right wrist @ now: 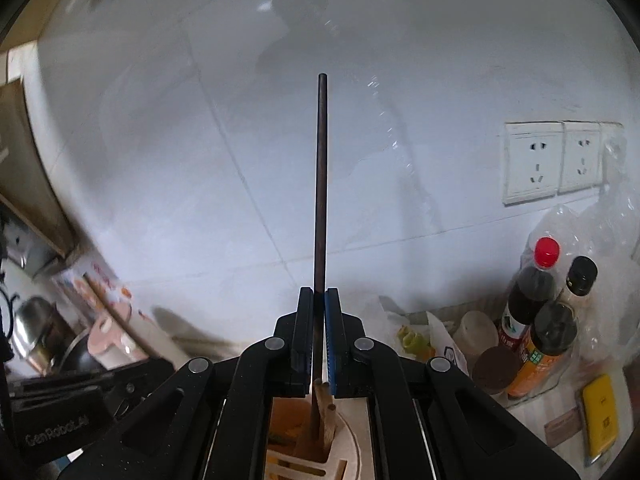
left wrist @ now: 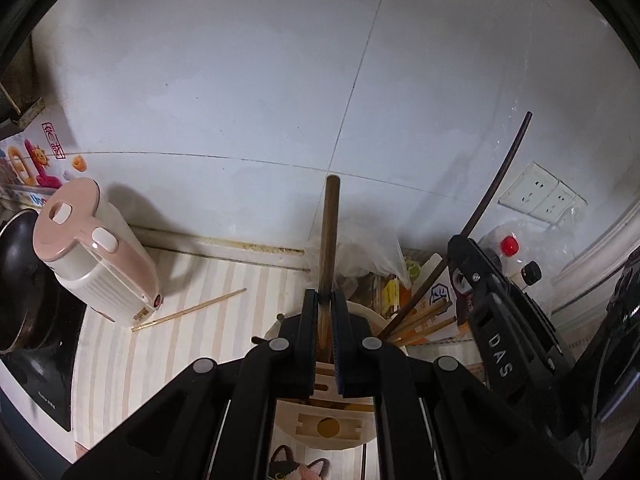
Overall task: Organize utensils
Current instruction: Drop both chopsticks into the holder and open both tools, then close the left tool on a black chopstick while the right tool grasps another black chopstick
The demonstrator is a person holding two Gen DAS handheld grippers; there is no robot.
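My left gripper (left wrist: 326,300) is shut on a thick brown wooden stick (left wrist: 330,232) that stands upright over the beige wooden utensil holder (left wrist: 328,428). Several light chopsticks (left wrist: 424,322) lean in the holder's right compartment. To the right, my right gripper (left wrist: 460,248) is shut on a thin dark chopstick (left wrist: 504,172) slanting down toward that compartment. In the right wrist view the right gripper (right wrist: 319,296) clamps the dark chopstick (right wrist: 322,180), whose lower end reaches into the holder (right wrist: 352,448). The left gripper's body (right wrist: 60,412) shows at the lower left there. One light chopstick (left wrist: 188,310) lies loose on the striped counter.
A pink and white kettle (left wrist: 96,256) stands left of the holder, beside a dark pan (left wrist: 20,280) on a black cooktop (left wrist: 48,372). Sauce bottles (right wrist: 536,280), plastic bags (left wrist: 372,252) and a yellow object (right wrist: 600,420) crowd the right. Wall sockets (right wrist: 532,160) sit on the tiled wall.
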